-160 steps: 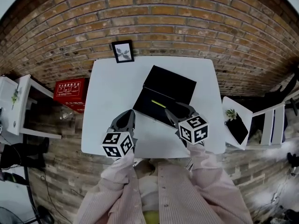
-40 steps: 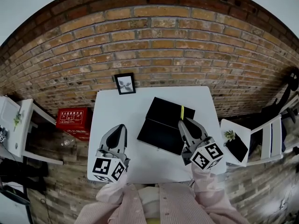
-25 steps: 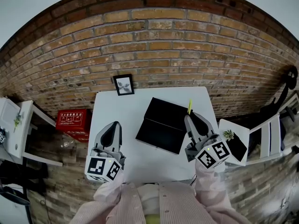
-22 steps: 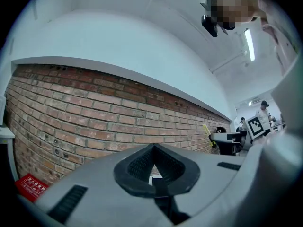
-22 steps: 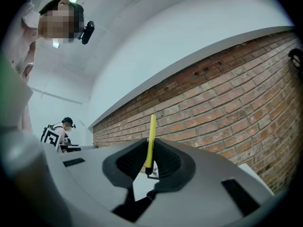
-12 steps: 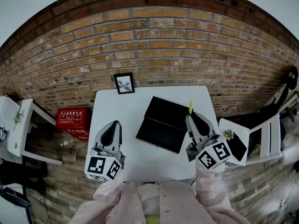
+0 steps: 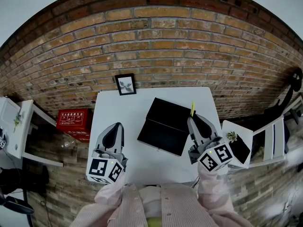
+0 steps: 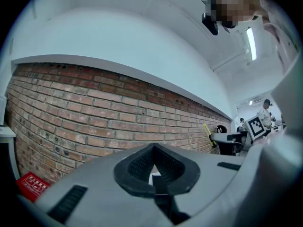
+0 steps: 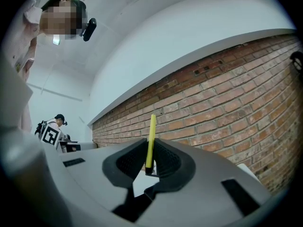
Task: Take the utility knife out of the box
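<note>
A brick wall [image 7: 156, 41] fills the upper part of the head view. Below it, at centre frame, stands a white tabletop [image 7: 128, 141]. A small black picture frame [image 7: 125, 84] stands at the upper left corner of the tabletop, against the wall. A red box [image 7: 73, 119] lies on the floor to the left of the tabletop.

An open black box [image 7: 165, 126] lies on the tabletop right of centre. Its two halves lie flat, one toward the wall and one toward the person.

The right gripper [image 7: 193, 118] is at the right edge of the tabletop, just beside the right side of the box. Its fingers are clamped on the utility knife [image 7: 192, 109], a slim yellow tool. In the right gripper view the knife [image 9: 151, 138] stands upright between the two black pads, with its lower end seated in the grip and its upper end projecting above the fingers. In the head view the knife is lifted clear of the box and projects from the fingertips toward the wall, near the upper right corner of the box.

The left gripper [image 7: 115, 126] is over the left part of the tabletop, well apart from the box. In the left gripper view its fingers [image 8: 137, 162] are together at the tips with nothing between them.
</note>
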A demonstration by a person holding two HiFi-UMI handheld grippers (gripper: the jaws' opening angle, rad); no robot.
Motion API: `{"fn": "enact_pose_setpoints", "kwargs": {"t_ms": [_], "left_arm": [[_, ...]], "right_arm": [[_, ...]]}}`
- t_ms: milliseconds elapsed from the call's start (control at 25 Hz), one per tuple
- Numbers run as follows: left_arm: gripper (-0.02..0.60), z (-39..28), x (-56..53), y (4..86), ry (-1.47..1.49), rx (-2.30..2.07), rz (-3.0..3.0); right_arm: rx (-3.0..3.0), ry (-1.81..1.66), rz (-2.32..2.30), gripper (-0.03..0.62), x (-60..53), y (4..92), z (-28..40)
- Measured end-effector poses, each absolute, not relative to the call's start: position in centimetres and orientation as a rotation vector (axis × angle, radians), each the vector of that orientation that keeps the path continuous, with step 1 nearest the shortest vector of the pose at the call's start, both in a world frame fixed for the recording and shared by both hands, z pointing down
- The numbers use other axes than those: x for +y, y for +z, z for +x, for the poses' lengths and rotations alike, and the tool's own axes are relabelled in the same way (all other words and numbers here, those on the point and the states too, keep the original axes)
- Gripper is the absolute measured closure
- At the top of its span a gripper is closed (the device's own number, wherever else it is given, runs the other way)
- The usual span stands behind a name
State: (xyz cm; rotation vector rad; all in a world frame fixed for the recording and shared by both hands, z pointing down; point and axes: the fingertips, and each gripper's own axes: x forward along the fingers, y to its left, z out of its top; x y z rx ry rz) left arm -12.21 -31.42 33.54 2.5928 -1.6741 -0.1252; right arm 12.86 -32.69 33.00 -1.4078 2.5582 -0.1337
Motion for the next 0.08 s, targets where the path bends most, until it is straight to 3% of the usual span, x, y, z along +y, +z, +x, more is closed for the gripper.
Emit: {"fn": "enact_pose_setpoints", "kwargs": {"t_ms": [80], "left_arm": [[0.589,-12.11,-31.55,33.49,-0.123,-1.673,2.592]], "right_arm": [[2.562,-0.132,-1.410,0.543,-32.83,33.03,12.90]]}}
